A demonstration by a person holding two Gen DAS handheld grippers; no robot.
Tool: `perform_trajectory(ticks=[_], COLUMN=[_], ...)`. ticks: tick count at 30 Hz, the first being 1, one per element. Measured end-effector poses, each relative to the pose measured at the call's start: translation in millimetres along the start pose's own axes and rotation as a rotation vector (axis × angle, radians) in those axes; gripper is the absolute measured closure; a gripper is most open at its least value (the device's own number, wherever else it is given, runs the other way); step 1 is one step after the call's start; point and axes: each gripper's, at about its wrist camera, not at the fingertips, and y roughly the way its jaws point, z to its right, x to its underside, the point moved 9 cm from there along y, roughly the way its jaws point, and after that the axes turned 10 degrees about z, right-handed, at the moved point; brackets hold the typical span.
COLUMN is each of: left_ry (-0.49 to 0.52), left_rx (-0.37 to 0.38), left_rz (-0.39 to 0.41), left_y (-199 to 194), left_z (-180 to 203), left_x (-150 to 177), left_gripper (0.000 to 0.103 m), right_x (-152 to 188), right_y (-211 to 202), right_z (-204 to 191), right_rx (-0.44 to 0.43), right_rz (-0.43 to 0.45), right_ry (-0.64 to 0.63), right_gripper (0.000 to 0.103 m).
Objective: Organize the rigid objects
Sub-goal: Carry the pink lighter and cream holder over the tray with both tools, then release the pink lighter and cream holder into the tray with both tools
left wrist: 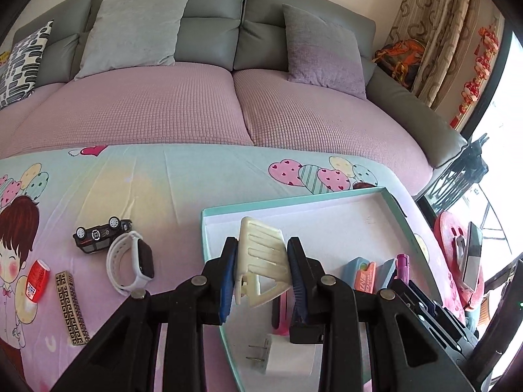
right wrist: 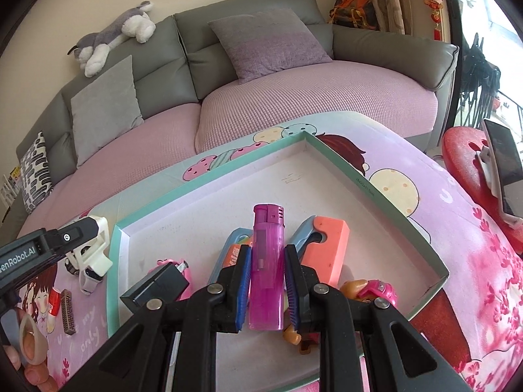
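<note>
My left gripper (left wrist: 261,274) is shut on a cream hair claw clip (left wrist: 261,254), held above the near left corner of the teal-rimmed white tray (left wrist: 294,200). My right gripper (right wrist: 267,281) is shut on a pink lighter (right wrist: 266,261), held upright over the tray (right wrist: 376,183). In the tray lie two orange and blue box cutters (right wrist: 323,254), a pink toy figure (right wrist: 376,289) and a white plug (left wrist: 281,356). The left gripper with the clip also shows in the right wrist view (right wrist: 88,245).
On the cartoon cloth left of the tray lie a black toy car (left wrist: 101,235), a white smartwatch (left wrist: 134,261), a red and white small container (left wrist: 37,276) and a patterned gold lighter (left wrist: 72,307). A sofa (left wrist: 228,104) lies behind. A red stool with a phone (right wrist: 500,166) stands right.
</note>
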Motion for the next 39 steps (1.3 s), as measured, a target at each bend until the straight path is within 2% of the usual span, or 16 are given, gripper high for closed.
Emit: perform_trajectory(ticks=[15, 17, 19, 24, 25, 26, 27, 28, 29, 32, 34, 36, 39], left_ry=[0.017, 0.017, 0.011, -0.019, -0.021, -0.021, -0.022, -0.024, -0.027, -0.033, -0.032, -0.033, -0.053], left_rx=[-0.032, -0.028, -0.029, -0.058, -0.069, -0.084, -0.101, -0.115, -0.125, -0.157, -0.181, -0.207, -0.238], left_rz=[-0.032, -0.035, -0.032, -0.038, -0.035, -0.032, -0.027, -0.018, -0.008, 0.008, 0.013, 0.018, 0.016], left_y=[19, 17, 13, 6, 4, 2, 0, -4, -7, -13, -15, -16, -16], left_z=[10, 11, 10, -3, -6, -10, -14, -17, -21, -30, -37, -43, -53], left_x=[24, 25, 27, 30, 29, 29, 28, 27, 25, 23, 23, 24, 26], left_gripper=[0.070, 0.066, 0.052, 0.049, 0.044, 0.038, 0.028, 0.025, 0.025, 0.024, 0.019, 0.011, 0.011], right_x=[3, 3, 4, 7, 7, 7, 7, 8, 8, 7, 7, 7, 9], right_y=[5, 6, 7, 10, 10, 10, 10, 11, 11, 10, 9, 9, 10], right_z=[4, 4, 4, 6, 6, 6, 5, 5, 5, 4, 3, 1, -2], right_rx=[0.010, 0.010, 0.013, 0.016, 0.018, 0.020, 0.020, 0.020, 0.020, 0.016, 0.016, 0.019, 0.019], right_rz=[-0.019, -0.023, -0.029, -0.043, -0.042, -0.043, -0.044, -0.044, -0.044, -0.039, -0.035, -0.035, -0.043], right_ry=[0.006, 0.007, 0.004, 0.015, 0.013, 0.011, 0.010, 0.011, 0.011, 0.013, 0.012, 0.005, -0.013], right_gripper=[0.082, 0.082, 0.081, 0.081, 0.081, 0.078, 0.076, 0.069, 0.061, 0.051, 0.044, 0.043, 0.041])
